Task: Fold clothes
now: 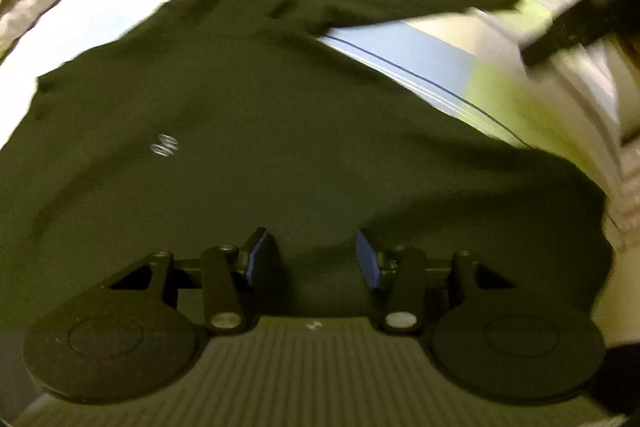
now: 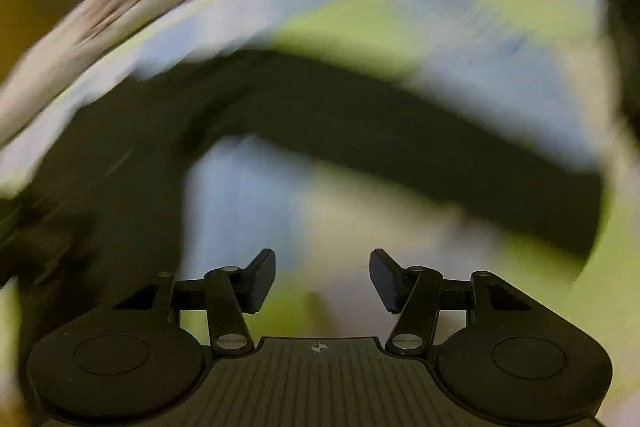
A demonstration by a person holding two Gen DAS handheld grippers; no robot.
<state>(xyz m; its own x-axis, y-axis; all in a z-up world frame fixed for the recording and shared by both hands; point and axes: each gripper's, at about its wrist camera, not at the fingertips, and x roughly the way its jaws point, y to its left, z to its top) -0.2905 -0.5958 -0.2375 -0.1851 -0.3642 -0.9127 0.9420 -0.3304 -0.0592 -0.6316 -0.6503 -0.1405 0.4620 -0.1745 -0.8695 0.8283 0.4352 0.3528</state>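
Bedsheet [image 1: 420,67], checked blue and green, carries a dark sweater [image 1: 240,115] lying flat ahead of my left claw [image 1: 311,255]; its sleeve [image 2: 420,151] stretches beyond my right claw [image 2: 322,279]. Both claws spread, pinching nothing. Folding seems barely begun; sleeve and body remain.

Both grippers' fingers [image 1: 256,255] apart, empty.

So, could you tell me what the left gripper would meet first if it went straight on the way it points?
Probably the dark shirt: it fills the view beyond the left gripper, whose fingers stand apart with nothing between them. Depth is unclear.
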